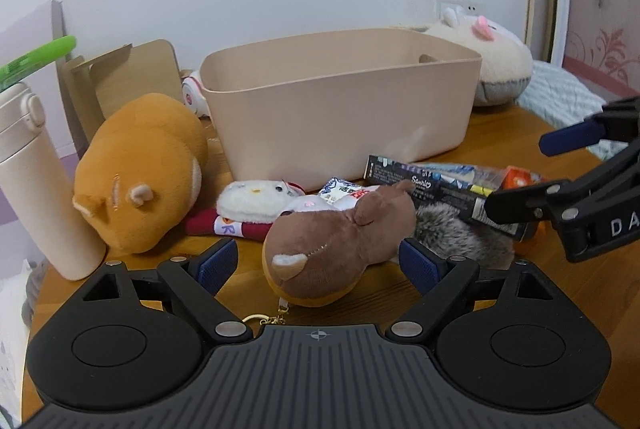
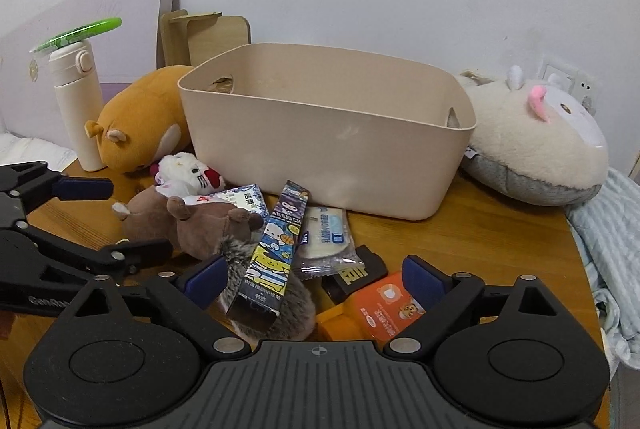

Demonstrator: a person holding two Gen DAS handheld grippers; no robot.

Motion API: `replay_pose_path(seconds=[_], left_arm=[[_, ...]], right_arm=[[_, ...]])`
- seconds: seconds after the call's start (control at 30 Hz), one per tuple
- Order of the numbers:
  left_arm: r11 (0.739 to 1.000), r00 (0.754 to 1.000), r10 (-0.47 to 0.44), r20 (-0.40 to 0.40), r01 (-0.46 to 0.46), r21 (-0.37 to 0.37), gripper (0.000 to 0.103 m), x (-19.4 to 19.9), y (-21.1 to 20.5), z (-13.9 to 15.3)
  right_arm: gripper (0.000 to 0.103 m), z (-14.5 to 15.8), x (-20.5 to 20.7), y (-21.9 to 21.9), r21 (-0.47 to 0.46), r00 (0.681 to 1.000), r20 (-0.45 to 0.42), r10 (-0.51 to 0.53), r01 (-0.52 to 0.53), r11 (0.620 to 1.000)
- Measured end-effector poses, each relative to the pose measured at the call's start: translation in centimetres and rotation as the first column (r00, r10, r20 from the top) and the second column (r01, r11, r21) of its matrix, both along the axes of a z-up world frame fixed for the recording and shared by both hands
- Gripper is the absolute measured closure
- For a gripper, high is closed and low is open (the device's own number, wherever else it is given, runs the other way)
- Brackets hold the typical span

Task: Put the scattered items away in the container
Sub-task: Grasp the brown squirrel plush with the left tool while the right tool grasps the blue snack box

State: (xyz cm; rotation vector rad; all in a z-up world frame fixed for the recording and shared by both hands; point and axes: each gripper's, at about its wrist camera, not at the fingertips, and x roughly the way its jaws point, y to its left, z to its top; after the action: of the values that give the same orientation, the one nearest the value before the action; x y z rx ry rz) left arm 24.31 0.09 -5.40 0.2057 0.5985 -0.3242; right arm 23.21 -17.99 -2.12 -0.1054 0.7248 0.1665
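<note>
A beige plastic bin [image 1: 340, 109] [image 2: 320, 133] stands on the wooden table; it looks empty. In front of it lies a heap: a brown plush keychain [image 1: 340, 249] [image 2: 200, 225], a white kitty plush [image 1: 256, 201] [image 2: 184, 169], a dark cartoon-printed box [image 1: 440, 185] [image 2: 272, 253], a grey furry toy [image 1: 452, 233] [image 2: 272, 321], snack packets [image 2: 328, 237] and an orange pack [image 2: 384, 305]. My left gripper [image 1: 320, 265] is open with its jaws either side of the brown plush. My right gripper [image 2: 316, 279] is open over the dark box and furry toy.
An orange hamster plush [image 1: 140, 169] [image 2: 140, 117] and a cream flask [image 1: 36, 181] [image 2: 76, 101] stand left of the bin. A large cream plush [image 2: 528, 137] [image 1: 492, 61] lies to its right. A wooden stand [image 2: 204, 37] is behind. The table's edge and a blue cloth [image 2: 608, 237] are at right.
</note>
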Motion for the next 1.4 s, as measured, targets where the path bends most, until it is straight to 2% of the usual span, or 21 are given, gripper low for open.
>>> replay_pose_path(seconds=[0.23,0.47,0.63,0.67,0.7,0.77,0.8,0.83,0.87,1.1,1.4], left_arm=[[0.999,1.000,-0.024,0.004,0.024,0.044,0.014,1.2,-0.5,-1.4],[0.982,0.992,-0.102,0.068,0.090,0.165,0.014,1.0,-2.2,-2.6],[0.978,0.990,-0.120,0.074,0.105,0.183,0.016,1.6,-2.7,-2.9],[0.977,0.989,-0.125,0.073,0.110,0.185,0.017,1.7,-2.7,-3.0],[0.976,0.989,-0.130,0.073,0.115,0.186,0.018,1.8,-2.7,-3.0],[0.978,0.988,-0.137,0.078,0.122,0.172,0.023,1.9,-2.5,-3.0],[0.979,0.987,-0.138,0.079,0.124,0.160,0.024,1.9,-2.4,-3.0],[0.980,0.987,-0.139,0.080,0.125,0.152,0.029,1.8,-2.3,-2.9],[0.981,0.987,-0.141,0.082,0.128,0.146,0.040,1.6,-2.1,-2.9],[0.989,0.993,-0.101,0.063,0.094,0.112,0.043,1.1,-1.3,-2.4],[0.997,0.994,-0.066,0.088,0.062,0.050,0.043,-0.7,0.0,-0.2]], right_arm=[[0.024,-0.8,1.0,0.1,0.016,0.999,-0.036,0.003,-0.003,1.000],[0.032,-1.1,1.4,0.2,0.029,0.999,-0.051,0.007,-0.005,1.000],[0.042,-1.3,1.7,0.1,0.050,0.999,-0.053,0.009,-0.006,0.999],[0.048,-1.3,1.8,0.0,0.058,0.998,-0.055,0.010,-0.007,0.998],[0.058,-1.4,1.8,-0.1,0.066,0.998,-0.059,0.013,-0.009,0.998],[0.068,-1.5,2.0,-0.2,0.077,0.998,-0.065,0.018,-0.013,0.997],[0.079,-1.6,2.0,-0.2,0.085,0.997,-0.070,0.023,-0.017,0.996],[0.079,-1.6,2.0,-0.2,0.092,0.997,-0.073,0.026,-0.019,0.996],[0.079,-1.7,1.9,-0.2,0.095,0.997,-0.070,0.026,-0.019,0.995],[0.081,-0.5,0.5,-0.8,0.125,1.000,-0.016,0.019,-0.017,0.992],[0.081,1.2,-1.4,-1.3,0.130,1.000,0.030,0.004,-0.008,0.991]])
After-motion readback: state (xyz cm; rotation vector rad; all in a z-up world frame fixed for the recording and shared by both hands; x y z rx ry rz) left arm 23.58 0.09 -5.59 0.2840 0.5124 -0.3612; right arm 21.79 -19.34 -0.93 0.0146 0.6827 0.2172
